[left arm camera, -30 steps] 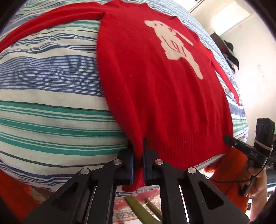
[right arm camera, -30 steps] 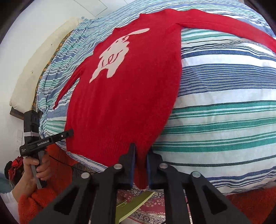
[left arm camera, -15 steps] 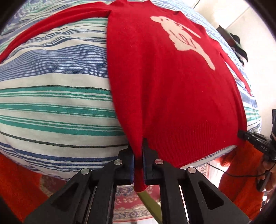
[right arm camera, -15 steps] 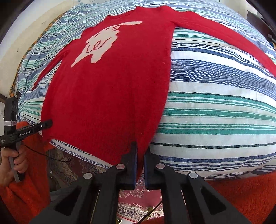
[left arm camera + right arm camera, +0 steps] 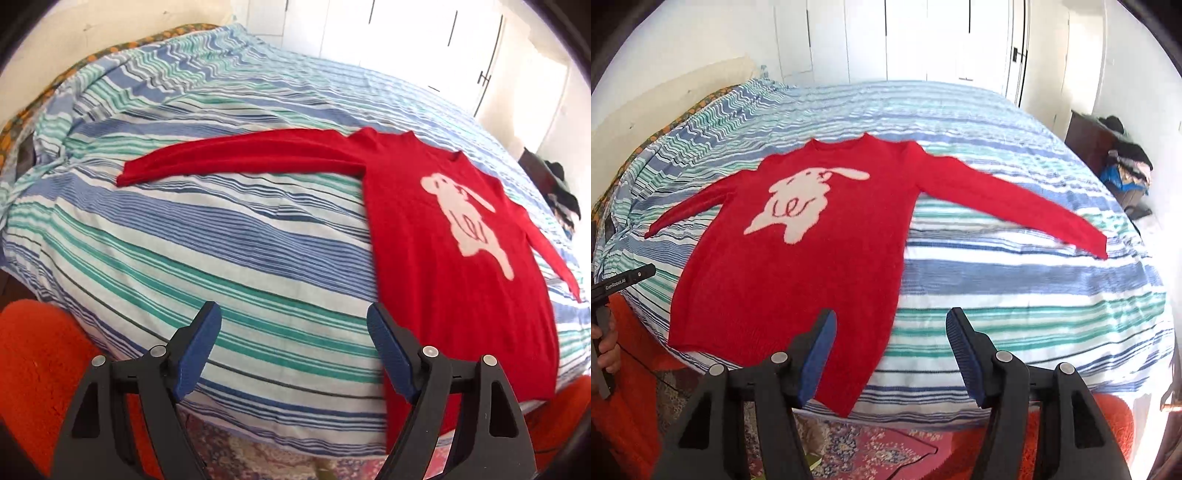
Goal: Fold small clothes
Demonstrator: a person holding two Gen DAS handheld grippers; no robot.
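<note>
The red sweater point(image 5: 798, 280) lies flat on the striped bed point(image 5: 1015, 288), sleeves spread. Right gripper point(image 5: 890, 354) fingers are spread, empty, hem at their 9 o'clock. Left gripper point(image 5: 294, 349) fingers likewise spread, sweater point(image 5: 454, 266) at 2 o'clock.

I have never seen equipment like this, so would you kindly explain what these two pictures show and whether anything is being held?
There is no robot here: a person holds a two-finger black gripper with blue pads in each hand, and each carries a fisheye camera looking out along its fingers. One picture is the view from the left gripper, the other from the right gripper. Both stand open and hold nothing. Ahead, a red knitted sweater with a white animal figure lies flat, front up, sleeves spread, on a bed with a blue, green and white striped cover. Its hem hangs slightly over the near edge. The left gripper also shows at the left edge of the right view.
</note>
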